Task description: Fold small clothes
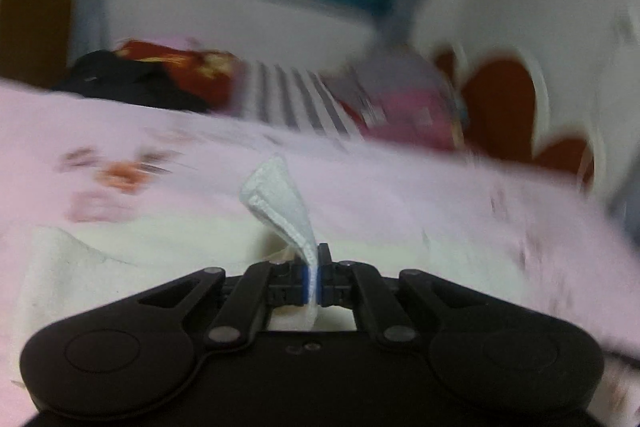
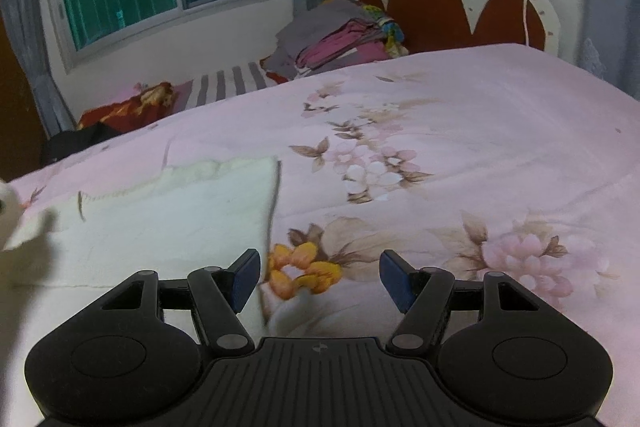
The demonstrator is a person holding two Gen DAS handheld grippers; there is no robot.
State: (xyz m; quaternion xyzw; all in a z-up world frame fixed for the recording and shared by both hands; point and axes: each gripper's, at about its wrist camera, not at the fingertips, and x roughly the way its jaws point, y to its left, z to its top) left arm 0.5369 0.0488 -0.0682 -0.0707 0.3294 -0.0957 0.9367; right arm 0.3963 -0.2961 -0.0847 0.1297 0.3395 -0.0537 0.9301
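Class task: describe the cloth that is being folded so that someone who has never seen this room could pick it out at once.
Start from the big bed with the pink floral cover. Near its front edge lies a cream-white garment, spread flat to the left of an orange flower print. It is the only plain pale piece there, unlike the coloured pile by the headboard, and the left tool pinches its stitched edge.

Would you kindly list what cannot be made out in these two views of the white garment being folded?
- Left wrist view: motion blur smears the bedspread print and far clothes pile.
- Left wrist view: the left tool hides the white garment under its body.
- Right wrist view: the garment's left corner is blurred and cut by the edge; its type is unclear.
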